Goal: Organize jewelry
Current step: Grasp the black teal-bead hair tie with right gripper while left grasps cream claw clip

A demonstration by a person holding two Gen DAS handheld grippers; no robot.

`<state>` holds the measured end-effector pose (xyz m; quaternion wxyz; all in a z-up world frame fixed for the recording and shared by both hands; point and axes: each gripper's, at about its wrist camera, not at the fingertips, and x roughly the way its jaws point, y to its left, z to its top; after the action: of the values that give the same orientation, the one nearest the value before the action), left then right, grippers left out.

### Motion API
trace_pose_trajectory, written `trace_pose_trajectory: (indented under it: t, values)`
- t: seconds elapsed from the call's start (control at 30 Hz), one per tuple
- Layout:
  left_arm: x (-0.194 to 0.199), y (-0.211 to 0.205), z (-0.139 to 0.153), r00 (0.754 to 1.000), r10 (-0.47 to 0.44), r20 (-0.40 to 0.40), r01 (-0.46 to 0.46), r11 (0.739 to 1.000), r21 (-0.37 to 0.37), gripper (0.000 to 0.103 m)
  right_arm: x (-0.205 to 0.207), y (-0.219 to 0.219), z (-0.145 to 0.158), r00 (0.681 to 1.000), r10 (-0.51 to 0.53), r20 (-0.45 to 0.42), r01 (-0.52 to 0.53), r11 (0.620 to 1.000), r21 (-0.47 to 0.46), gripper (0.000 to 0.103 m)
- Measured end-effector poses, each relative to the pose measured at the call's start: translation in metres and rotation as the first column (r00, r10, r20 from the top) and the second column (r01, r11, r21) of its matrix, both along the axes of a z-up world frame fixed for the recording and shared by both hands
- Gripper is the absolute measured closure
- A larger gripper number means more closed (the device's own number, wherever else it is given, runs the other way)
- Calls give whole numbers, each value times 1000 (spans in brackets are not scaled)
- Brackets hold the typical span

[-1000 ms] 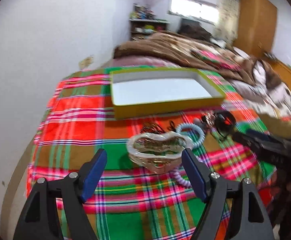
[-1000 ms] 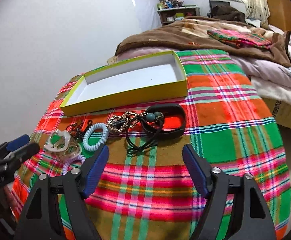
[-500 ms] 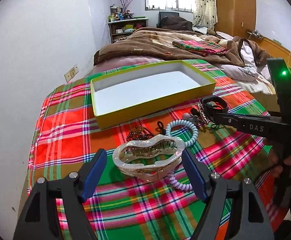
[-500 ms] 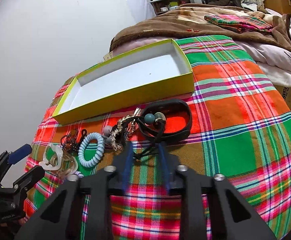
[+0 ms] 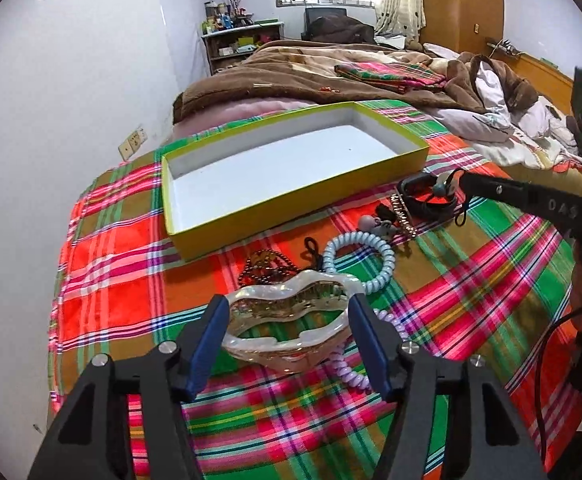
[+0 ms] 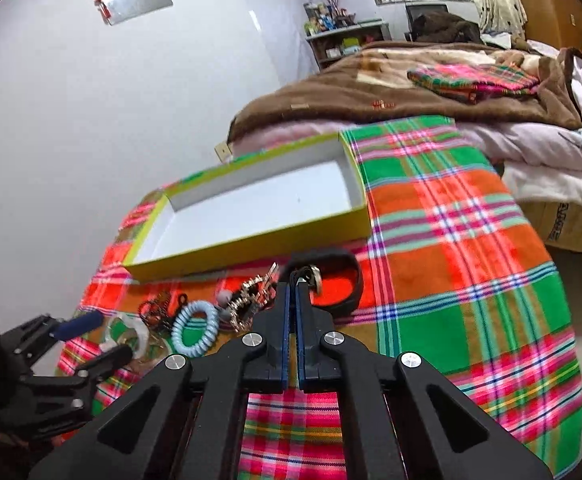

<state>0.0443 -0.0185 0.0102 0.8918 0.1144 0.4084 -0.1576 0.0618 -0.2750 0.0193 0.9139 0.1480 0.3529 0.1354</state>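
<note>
A pearly lip-shaped hair claw clip [image 5: 287, 328] lies on the plaid cloth. My left gripper [image 5: 287, 308] straddles it with jaws closing, and its blue pads [image 5: 211, 336] sit against both ends of the clip. My right gripper [image 6: 291, 280] is shut on the black cord of a beaded hair tie [image 6: 314, 276]. In the left wrist view, the right gripper [image 5: 465, 180] holds that hair tie [image 5: 439, 188] just above a black band [image 5: 419, 200], with a loop of cord dangling. The yellow-green box [image 5: 291, 216] behind it has a bare white floor.
A blue coil tie [image 5: 371, 256], a lilac coil [image 5: 351, 376], a dark bead chain [image 5: 263, 268], grey beads [image 5: 371, 224] and a gold jewelled clip [image 5: 403, 216] lie between the grippers. A white wall runs along the left. Rumpled brown blankets [image 6: 431, 92] lie beyond the box.
My right gripper went from wide open to shut on the black cord and lifted it slightly. My left gripper moved forward around the hair clip, and its jaws narrowed onto it.
</note>
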Motion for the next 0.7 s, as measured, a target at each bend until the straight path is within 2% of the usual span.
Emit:
trace_pose_trajectory:
  t: [0.2,0.4,0.5,0.67,0.7]
  values:
    - [3,-6,-1,1000,-24,-14,24,1000,-2,41,-5,-8,12,999,-9,42,9,1000,16,101]
    - [3,-24,-9,995,-87,-50,89,995,45,41,-7,-13,15,999,-9,53,8,1000,26,101]
    - [6,-28,-9,997,-71,-42,74,995,74,42,-7,-14,14,999,-6,52,5,1000,29,101]
    - [6,-30,-5,997,-69,-34,72,993,91,67,-9,-15,16,998,-5,61,3,1000,31,101]
    - [6,-30,-5,996,-76,-38,79,993,87,82,-9,-15,17,998,-4,63,2,1000,31,101]
